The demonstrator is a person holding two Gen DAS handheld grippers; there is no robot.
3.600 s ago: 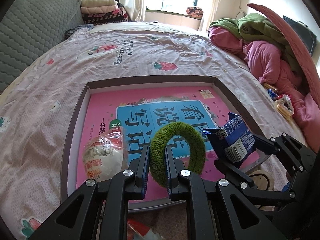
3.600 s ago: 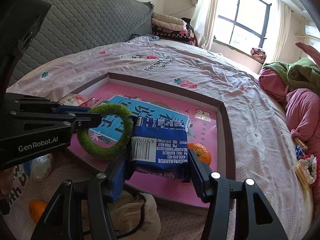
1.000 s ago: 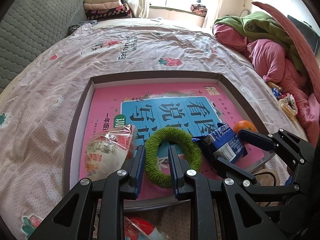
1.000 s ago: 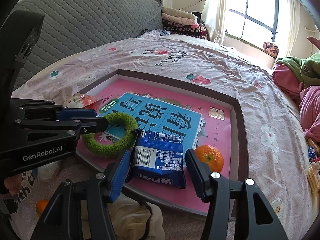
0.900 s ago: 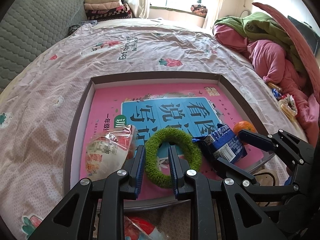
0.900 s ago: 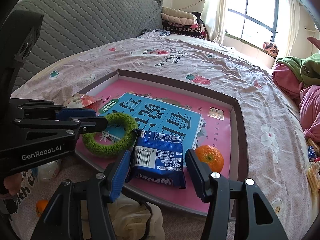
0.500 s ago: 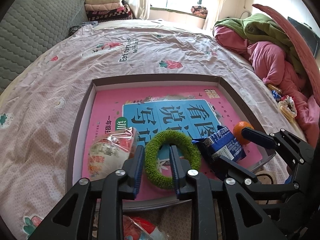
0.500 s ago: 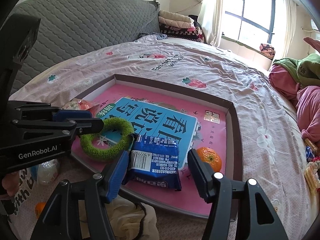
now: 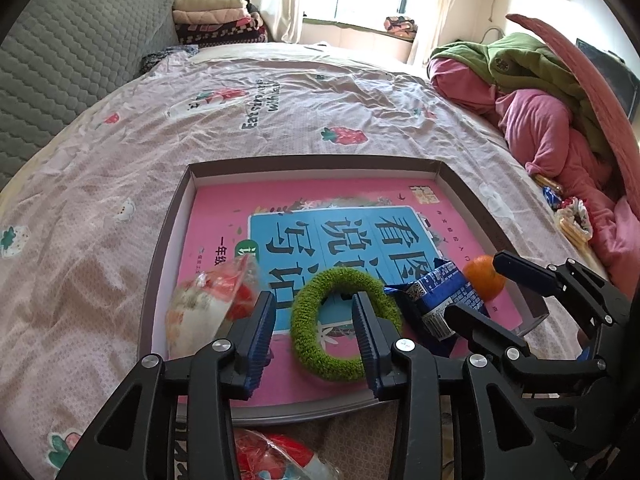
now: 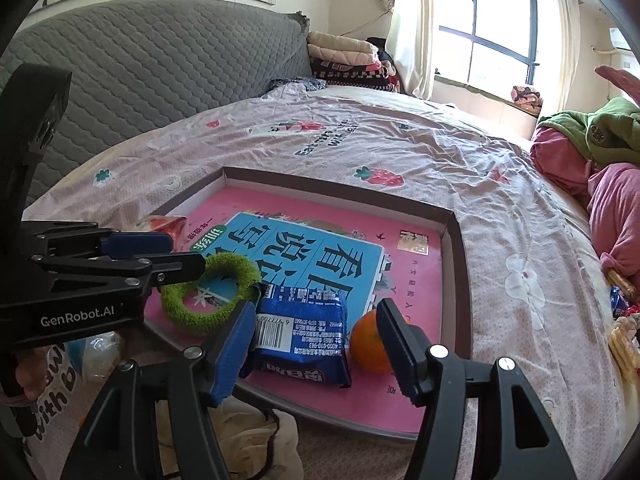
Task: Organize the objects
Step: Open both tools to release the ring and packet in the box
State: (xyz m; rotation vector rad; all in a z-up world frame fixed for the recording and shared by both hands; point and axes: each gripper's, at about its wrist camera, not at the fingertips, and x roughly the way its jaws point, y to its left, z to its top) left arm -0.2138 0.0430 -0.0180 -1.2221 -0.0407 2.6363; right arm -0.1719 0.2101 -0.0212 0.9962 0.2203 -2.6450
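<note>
Daylight pours in from the curtained, dark-framed window (image 10: 500, 32) far beyond the fingertips, blown out to near white, no detail through the panes. The room is bright and evenly lit, with soft, weak shadows. The wrinkled pale pink printed bedsheet (image 9: 280, 112) ahead of the fingers shows creases crisply. The glossy pink and blue book cover (image 9: 340, 232) just past the fingertips carries a mild sheen, its print still readable. The clear crinkled plastic bag (image 9: 208, 304) left of the left gripper's fingers looks smeared and soft. Both fisheye views bow straight lines hard, and black vignette fills every corner. The nearest black gripper frames sit slightly soft.
</note>
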